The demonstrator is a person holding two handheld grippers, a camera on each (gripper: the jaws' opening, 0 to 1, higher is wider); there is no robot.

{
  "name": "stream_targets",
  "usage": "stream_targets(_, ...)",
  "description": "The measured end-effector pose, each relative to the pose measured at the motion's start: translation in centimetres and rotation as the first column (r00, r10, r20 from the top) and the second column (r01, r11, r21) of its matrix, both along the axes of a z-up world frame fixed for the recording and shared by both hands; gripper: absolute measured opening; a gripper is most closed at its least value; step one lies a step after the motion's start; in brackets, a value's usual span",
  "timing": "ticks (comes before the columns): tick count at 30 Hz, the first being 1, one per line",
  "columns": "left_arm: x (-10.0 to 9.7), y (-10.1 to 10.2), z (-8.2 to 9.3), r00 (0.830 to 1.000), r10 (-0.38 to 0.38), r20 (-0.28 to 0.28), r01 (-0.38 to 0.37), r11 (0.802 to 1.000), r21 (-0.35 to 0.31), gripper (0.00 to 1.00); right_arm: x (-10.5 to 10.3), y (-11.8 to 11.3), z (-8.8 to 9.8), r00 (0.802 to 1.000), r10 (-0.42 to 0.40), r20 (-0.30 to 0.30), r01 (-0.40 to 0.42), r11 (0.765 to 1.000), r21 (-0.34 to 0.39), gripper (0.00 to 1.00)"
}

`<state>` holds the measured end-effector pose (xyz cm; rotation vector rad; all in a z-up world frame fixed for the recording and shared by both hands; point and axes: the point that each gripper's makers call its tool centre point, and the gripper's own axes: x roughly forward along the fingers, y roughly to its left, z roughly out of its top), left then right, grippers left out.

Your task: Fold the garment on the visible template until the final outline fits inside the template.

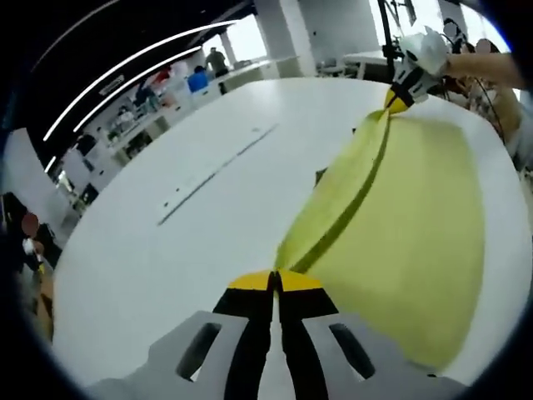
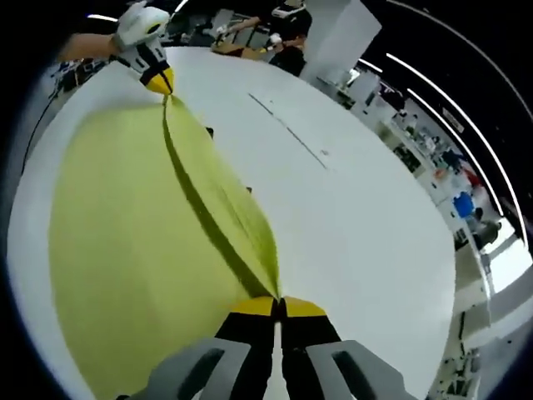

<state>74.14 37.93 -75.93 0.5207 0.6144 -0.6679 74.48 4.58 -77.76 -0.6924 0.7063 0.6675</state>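
Note:
A yellow-green garment [image 1: 408, 217] hangs stretched over the white table [image 1: 166, 242], held taut along one edge between both grippers. My left gripper [image 1: 276, 282] is shut on one corner of that edge at the bottom of the left gripper view; the right gripper [image 1: 398, 98] pinches the other corner at the top right there. In the right gripper view the same garment [image 2: 133, 242] spreads to the left, my right gripper [image 2: 278, 305] shut on its near corner and the left gripper [image 2: 160, 81] holding the far corner at the top left. A fold line runs along the held edge.
A thin grey line [image 1: 218, 173] with small marks runs across the table top. A small dark mark [image 1: 320, 176] peeks out beside the garment. Desks, shelves and people stand beyond the table's far edge [image 1: 250, 75]. A bare arm [image 1: 487, 67] holds the right gripper.

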Motion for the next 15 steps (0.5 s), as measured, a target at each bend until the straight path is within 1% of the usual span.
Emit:
stream_targets(1, 0.1, 0.0, 0.1, 1.000, 0.012, -0.001, -0.012, 1.000, -0.013, 0.00, 0.0, 0.1, 0.0, 0.999, -0.038, -0.020, 0.039, 0.998, 0.044, 0.00)
stream_targets(3, 0.3, 0.1, 0.1, 0.999, 0.043, -0.007, -0.044, 0.998, -0.033, 0.00, 0.4, -0.1, 0.0, 0.993, -0.112, -0.044, 0.116, 0.987, 0.111, 0.00)
stream_targets(5, 0.7, 0.4, 0.0, 0.996, 0.086, -0.011, -0.087, 0.995, -0.052, 0.00, 0.7, 0.0, 0.1, 0.982, -0.173, -0.074, 0.184, 0.967, 0.177, 0.00)
stream_targets(6, 0.9, 0.7, -0.2, 0.993, 0.119, -0.017, -0.120, 0.992, -0.050, 0.00, 0.9, -0.1, 0.2, 0.974, -0.209, -0.086, 0.223, 0.953, 0.206, 0.00)
stream_targets(7, 1.1, 0.9, -0.3, 0.991, 0.133, -0.017, -0.134, 0.990, -0.053, 0.00, 1.0, -0.2, 0.3, 0.970, -0.225, -0.089, 0.240, 0.946, 0.218, 0.00)
stream_targets(8, 1.2, 1.1, -0.3, 0.985, 0.171, -0.020, -0.172, 0.983, -0.068, 0.00, 1.2, -0.4, 0.3, 0.966, -0.246, -0.086, 0.259, 0.940, 0.220, 0.00)
stream_targets(10, 1.5, 1.0, 0.1, 0.985, 0.170, 0.009, -0.169, 0.982, -0.084, 0.00, 1.2, -0.5, 0.2, 0.966, -0.246, -0.085, 0.259, 0.943, 0.209, 0.02)
stream_targets(12, 1.5, 1.3, 0.3, 0.980, 0.197, 0.002, -0.195, 0.975, -0.109, 0.00, 1.1, -0.8, 0.1, 0.964, -0.253, -0.086, 0.265, 0.944, 0.196, 0.05)
stream_targets(13, 1.5, 1.4, 0.5, 0.978, 0.211, -0.002, -0.209, 0.970, -0.127, 0.00, 1.0, -1.0, 0.0, 0.958, -0.271, -0.094, 0.284, 0.939, 0.194, 0.06)
stream_targets(15, 1.3, 1.3, 0.7, 0.975, 0.220, -0.009, -0.219, 0.963, -0.158, 0.06, 0.8, -1.5, 0.0, 0.948, -0.298, -0.109, 0.315, 0.928, 0.198, 0.11)
